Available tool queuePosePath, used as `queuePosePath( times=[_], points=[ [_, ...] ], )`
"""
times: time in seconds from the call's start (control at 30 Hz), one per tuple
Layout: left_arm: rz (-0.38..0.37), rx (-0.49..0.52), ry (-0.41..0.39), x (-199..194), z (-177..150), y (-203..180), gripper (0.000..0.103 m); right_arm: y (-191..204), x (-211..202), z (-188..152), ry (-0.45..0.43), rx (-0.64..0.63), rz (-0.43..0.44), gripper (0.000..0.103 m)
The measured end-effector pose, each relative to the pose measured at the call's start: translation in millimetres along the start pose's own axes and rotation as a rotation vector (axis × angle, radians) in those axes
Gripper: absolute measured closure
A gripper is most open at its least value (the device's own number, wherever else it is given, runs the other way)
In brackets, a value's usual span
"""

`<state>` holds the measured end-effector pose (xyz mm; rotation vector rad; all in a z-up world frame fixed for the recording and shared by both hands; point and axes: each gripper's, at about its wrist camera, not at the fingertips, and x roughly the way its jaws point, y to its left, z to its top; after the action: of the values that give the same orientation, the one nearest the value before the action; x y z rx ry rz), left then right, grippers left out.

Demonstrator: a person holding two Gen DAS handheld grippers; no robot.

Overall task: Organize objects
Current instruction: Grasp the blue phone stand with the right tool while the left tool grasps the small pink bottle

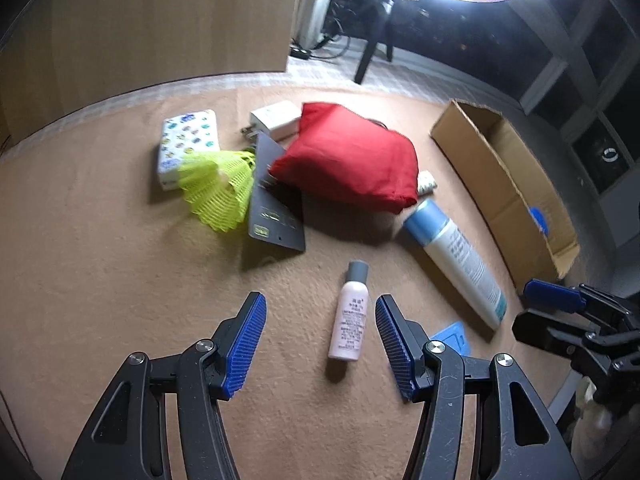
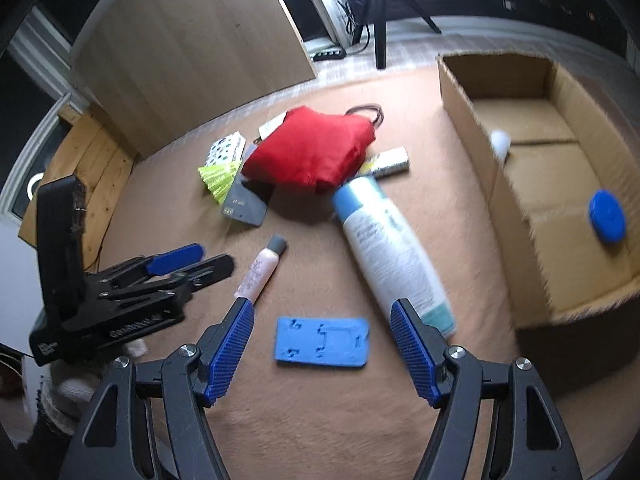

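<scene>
Left gripper (image 1: 320,336) is hanging wide and empty over the small pink bottle (image 1: 349,320). The bottle is lying flat mid-mat, grey cap toward the far edge, long axis running along the fingers, so a cross-body pinch looks ready. Right gripper (image 2: 322,340), also wide and empty, is framing the blue plate (image 2: 322,342) instead; cardboard box (image 2: 472,108) is sitting at the mat's right edge.
</scene>
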<state>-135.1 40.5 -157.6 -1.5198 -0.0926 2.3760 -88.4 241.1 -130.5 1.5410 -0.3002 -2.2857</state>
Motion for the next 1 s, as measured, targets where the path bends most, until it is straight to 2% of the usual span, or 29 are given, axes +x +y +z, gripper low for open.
queuePosePath(
  times=[0.13,0.5,0.53,0.63,0.7,1.0],
  points=[
    [-0.01,0.044,0.027,13,-4,-10,0.043,7,8,-7,0.02,-0.017,-0.022,0.035],
    [0.023,0.048,0.074,40,-6,-14,0.051,-1,46,5,0.131,-0.004,0.048,0.035],
    [0.029,0.041,0.077,42,-6,-13,0.053,-2,50,7,0.143,-0.007,0.052,0.035],
    [0.058,0.032,0.074,44,-5,-14,0.066,-2,56,11,0.161,-0.021,0.061,0.035],
    [0.084,0.018,0.072,43,-5,-11,0.079,1,61,14,0.176,-0.043,0.07,0.035],
    [0.127,-0.034,0.073,32,-17,7,0.081,11,75,8,0.262,-0.151,0.033,0.035]
  ],
)
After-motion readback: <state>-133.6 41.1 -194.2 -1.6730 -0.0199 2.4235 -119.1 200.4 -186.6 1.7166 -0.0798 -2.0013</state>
